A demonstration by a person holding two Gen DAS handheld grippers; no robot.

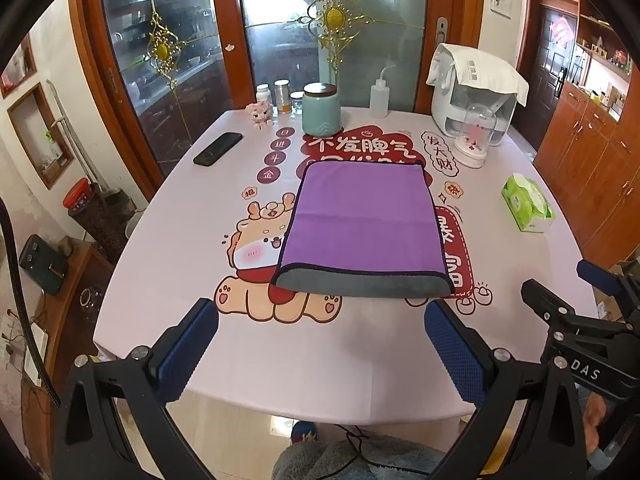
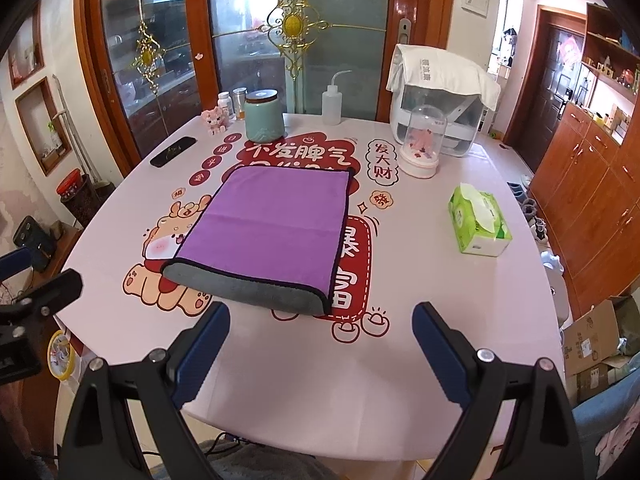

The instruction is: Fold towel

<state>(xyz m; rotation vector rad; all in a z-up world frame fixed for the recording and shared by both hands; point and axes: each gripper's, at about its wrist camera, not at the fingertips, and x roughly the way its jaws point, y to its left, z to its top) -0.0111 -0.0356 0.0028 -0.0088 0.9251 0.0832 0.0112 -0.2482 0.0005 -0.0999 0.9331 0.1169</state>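
Black left gripper [image 1: 320,344] at the near edge of the bench [image 1: 280,344], jaws spread, holding nothing. Purple towel [image 1: 362,224] just ahead, folded, flat, grey fold edge nearest. Right gripper [image 2: 322,340] likewise, jaws spread. Green tissue pack [image 2: 478,220] further right.

A home dining room. Straight ahead of the claw stands a round table [image 1: 280,352] under a pink cartoon-printed cloth. At its far edge sit a celadon tea jar [image 1: 320,108], small medicine bottles [image 1: 264,94], a squeeze bottle [image 1: 380,98] and a cloth-draped white appliance [image 1: 472,96]. A green tissue pack [image 2: 478,220] lies ahead to the right, a phone [image 1: 218,149] ahead to the left. Behind the table are wood-framed glass sliding doors [image 2: 248,40] with gilt ornaments, kitchen shelving dimly visible through them. Wooden cabinets [image 2: 592,184] line the right wall.
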